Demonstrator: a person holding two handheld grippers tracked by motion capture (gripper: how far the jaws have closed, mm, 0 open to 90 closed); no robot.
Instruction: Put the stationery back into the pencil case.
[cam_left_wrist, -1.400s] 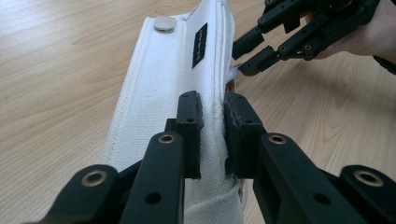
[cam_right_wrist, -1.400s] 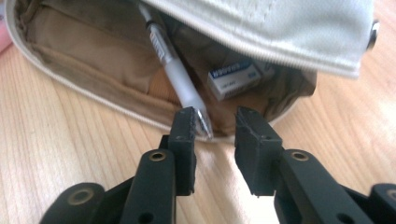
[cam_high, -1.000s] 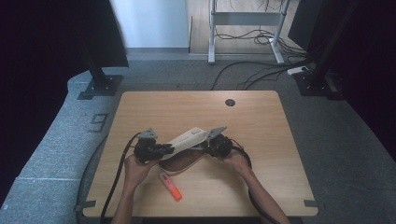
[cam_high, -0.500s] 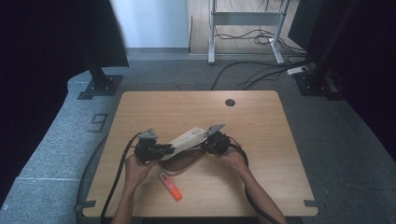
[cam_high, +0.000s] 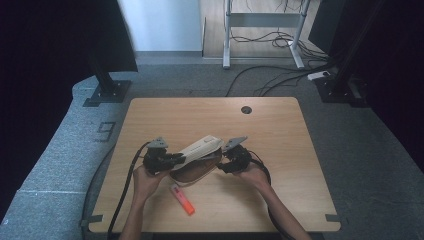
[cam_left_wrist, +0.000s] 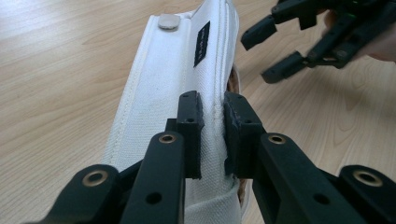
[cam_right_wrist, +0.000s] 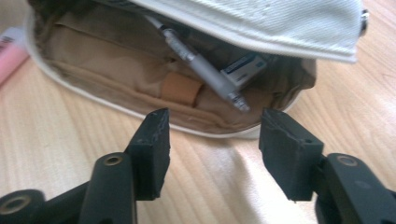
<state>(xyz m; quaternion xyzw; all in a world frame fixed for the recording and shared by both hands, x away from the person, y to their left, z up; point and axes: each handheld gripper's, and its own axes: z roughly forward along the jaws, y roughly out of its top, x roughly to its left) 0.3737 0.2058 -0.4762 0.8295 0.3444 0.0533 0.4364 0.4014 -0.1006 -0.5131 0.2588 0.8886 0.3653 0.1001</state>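
Nearest the person, an orange-pink marker (cam_high: 182, 199) lies flat on the table (cam_high: 280, 130), just in front of the pencil case (cam_high: 196, 169) and apart from both grippers. Behind it, near the middle of the table's front half, the pencil case rests on the wood with its white flap (cam_high: 201, 148) raised off the tan interior. The left gripper (cam_high: 171, 159) is clamped on this flap: in the left gripper view its two black pads (cam_left_wrist: 190, 133) press from either side on the stitched edge of the white canvas, with no gap visible between pad and fabric, and the flap (cam_left_wrist: 177, 88) extends away from the jaws toward a metal snap (cam_left_wrist: 168, 21). The right gripper (cam_high: 221, 167) sits just beside the case's right end. Its jaws have just been opening; in the right gripper view the pads (cam_right_wrist: 154, 149) stand apart above bare wood, touching nothing, with no object between them. Just beyond these pads the open case (cam_right_wrist: 140, 88) shows a grey pen (cam_right_wrist: 201, 67) lying diagonally inside, a small white-and-blue item (cam_right_wrist: 245, 67) beside it, and a tan inner pocket. In the left gripper view the right gripper (cam_left_wrist: 273, 51) appears farther off, its jaws parted near the flap's far end.
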